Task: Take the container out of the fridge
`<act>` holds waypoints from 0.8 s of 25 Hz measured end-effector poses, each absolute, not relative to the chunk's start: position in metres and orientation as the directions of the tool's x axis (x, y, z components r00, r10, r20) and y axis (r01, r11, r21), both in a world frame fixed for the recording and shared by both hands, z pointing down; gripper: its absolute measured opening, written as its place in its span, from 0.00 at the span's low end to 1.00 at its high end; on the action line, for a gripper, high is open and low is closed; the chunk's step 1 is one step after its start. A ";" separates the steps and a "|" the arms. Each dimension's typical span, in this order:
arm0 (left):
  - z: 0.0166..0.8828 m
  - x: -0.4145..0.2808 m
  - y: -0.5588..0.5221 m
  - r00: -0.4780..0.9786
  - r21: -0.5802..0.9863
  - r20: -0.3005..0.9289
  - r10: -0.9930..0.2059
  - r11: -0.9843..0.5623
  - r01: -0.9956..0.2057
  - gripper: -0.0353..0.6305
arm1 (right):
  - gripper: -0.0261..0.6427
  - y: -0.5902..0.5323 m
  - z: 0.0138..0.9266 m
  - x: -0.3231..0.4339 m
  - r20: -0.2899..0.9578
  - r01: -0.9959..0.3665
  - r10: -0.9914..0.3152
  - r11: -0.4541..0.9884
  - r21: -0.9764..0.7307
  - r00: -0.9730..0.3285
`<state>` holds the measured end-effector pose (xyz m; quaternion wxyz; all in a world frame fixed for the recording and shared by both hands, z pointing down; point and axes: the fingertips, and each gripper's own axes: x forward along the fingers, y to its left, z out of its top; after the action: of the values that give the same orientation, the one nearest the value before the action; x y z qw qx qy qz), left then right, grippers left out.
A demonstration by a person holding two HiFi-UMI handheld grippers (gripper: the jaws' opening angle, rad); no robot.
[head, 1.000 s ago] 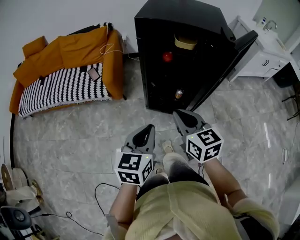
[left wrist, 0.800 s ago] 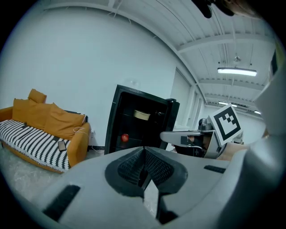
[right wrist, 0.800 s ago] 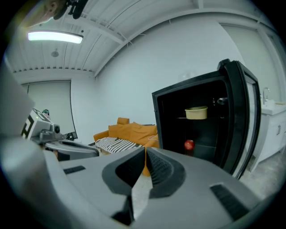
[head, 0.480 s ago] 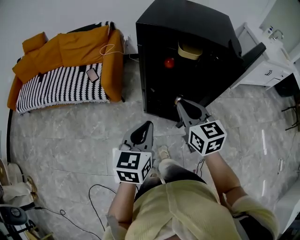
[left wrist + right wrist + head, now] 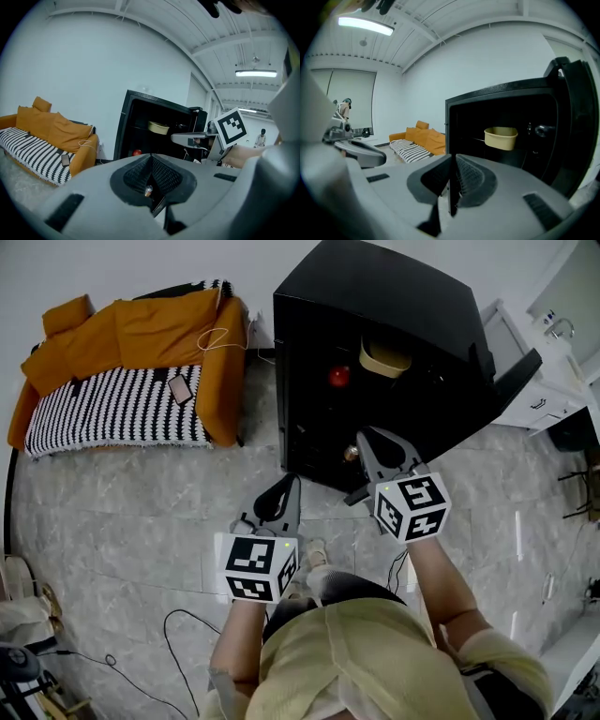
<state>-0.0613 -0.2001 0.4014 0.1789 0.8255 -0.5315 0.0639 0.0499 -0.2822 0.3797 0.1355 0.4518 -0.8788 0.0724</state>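
The pale yellow plastic container [image 5: 384,357] sits on the upper shelf of the open black fridge [image 5: 375,287], with nothing touching it. The right gripper view faces it squarely. The right gripper [image 5: 367,437] reaches toward the fridge's opening, its jaws pressed together on nothing. The left gripper [image 5: 293,482] is closed and empty too, and hangs farther back. The head and left gripper views show a round red item [image 5: 338,377] one shelf lower — the right gripper view does not. Around lie grey marbled floor tiles [image 5: 141,521], an orange sofa with a striped throw [image 5: 122,409], and a white wall [image 5: 141,263].
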 end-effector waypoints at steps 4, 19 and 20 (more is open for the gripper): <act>0.396 -0.065 -0.215 0.411 0.220 0.285 -0.866 -0.359 -0.907 0.09 | 0.08 -0.304 0.374 0.052 0.302 -0.811 -0.783 0.582 0.050 -0.543; 0.387 -0.061 -0.267 0.402 0.203 0.259 -0.878 -0.358 -0.911 0.09 | 0.13 -0.366 0.353 0.052 0.283 -0.768 -0.822 0.565 0.300 -0.494; 0.386 -0.059 -0.270 0.405 0.203 0.256 -0.878 -0.361 -0.910 0.09 | 0.15 -0.370 0.351 0.052 0.283 -0.762 -0.825 0.563 0.322 -0.490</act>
<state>-0.0592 -0.2703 0.3862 0.1571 0.8233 -0.5430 0.0515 0.0520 -0.3700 0.3515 0.2056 0.4613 -0.8597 -0.0768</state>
